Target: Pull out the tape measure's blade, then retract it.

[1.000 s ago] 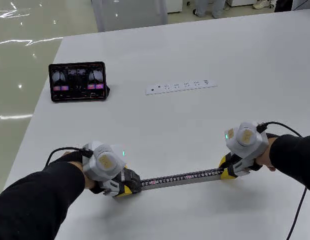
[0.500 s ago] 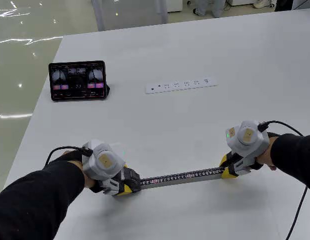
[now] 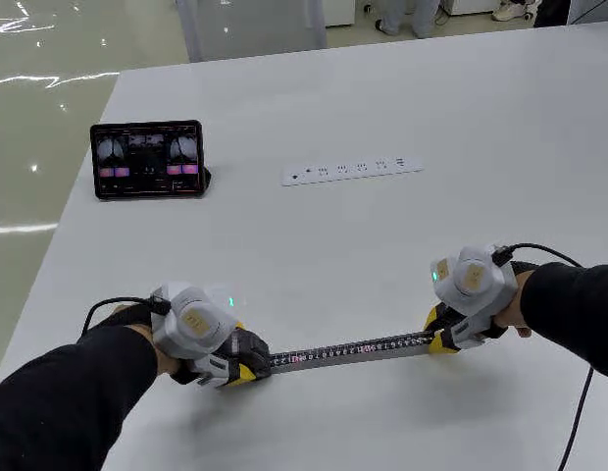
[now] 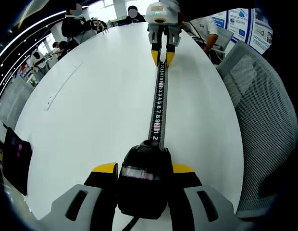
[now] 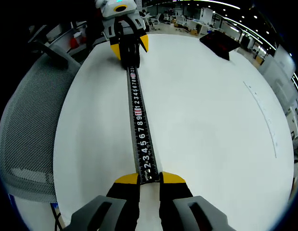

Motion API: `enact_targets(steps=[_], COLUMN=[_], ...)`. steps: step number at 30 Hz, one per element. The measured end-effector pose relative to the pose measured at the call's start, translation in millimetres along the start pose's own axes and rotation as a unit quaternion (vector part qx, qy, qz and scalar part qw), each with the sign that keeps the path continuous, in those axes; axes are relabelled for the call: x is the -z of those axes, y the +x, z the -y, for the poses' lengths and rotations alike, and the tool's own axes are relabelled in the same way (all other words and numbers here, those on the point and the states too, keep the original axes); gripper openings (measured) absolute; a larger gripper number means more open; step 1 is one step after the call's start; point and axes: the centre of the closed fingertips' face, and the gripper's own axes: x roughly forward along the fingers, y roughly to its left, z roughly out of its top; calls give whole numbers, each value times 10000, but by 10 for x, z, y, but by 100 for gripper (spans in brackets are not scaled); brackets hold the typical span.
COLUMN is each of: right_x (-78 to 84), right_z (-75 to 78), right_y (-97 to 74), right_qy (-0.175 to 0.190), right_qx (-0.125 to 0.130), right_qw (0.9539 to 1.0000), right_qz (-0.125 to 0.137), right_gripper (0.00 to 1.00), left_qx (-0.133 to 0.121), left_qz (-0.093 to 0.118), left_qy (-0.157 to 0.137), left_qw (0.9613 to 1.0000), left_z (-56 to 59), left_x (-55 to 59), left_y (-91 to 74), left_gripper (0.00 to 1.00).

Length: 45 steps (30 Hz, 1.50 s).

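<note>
Head view: my left gripper (image 3: 243, 369) clamps tape measure case (image 3: 251, 349), right gripper (image 3: 437, 340) pinches blade (image 3: 348, 350) tip; blade stretched btwn them over table (image 3: 382, 235). Left gripper view: case wedged btwn jaws. Right gripper view: jaws nearly closed on blade end.

Legend, as seen from my seat. My white tabletop (image 3: 402, 88) is matte and evenly lit. On its far left part a tablet (image 3: 147, 160) stands propped, screen lit; a white power strip (image 3: 351, 170) lies flat to the right of it. Past the left edge, a glossy pale floor (image 3: 39, 98) mirrors overhead lights. A grey mesh chair (image 4: 264, 110) stands at the tabletop's near edge. Posters (image 4: 244, 21) hang behind it. Strip lights (image 5: 226, 6) line an open office ceiling.
</note>
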Motion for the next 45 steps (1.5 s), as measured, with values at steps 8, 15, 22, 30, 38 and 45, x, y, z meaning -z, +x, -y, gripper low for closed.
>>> enact_targets(steps=[8,15,22,30,38,45], right_x=[-3,-6,-6,-2,-41,-152], right_z=[-3,-11,-25,-30,-84,-95], right_y=[-1,-4,-7,-8,-16,-90], right_qy=[-2,-114,-66,-251,-467,-508], right_qx=[15,63,65,69,-32,-65], right_qw=[10000,9999,9999,9996,9987,9987], right_qz=[25,-39,-93,-128,-193,-76], right_gripper=[12,12,12,12,21,26], left_qx=[-15,117,140,126,142,192], left_qz=[26,-74,-80,-92,-190,-131], left_qy=[60,337,414,289,329,287], left_qw=[10000,9993,9990,9995,9992,9993], left_z=[3,17,28,6,-8,21], left_x=[-11,-8,-9,-7,22,11], left_y=[-17,-30,-45,-98,-200,-266], left_gripper=[37,36,36,35,37,44])
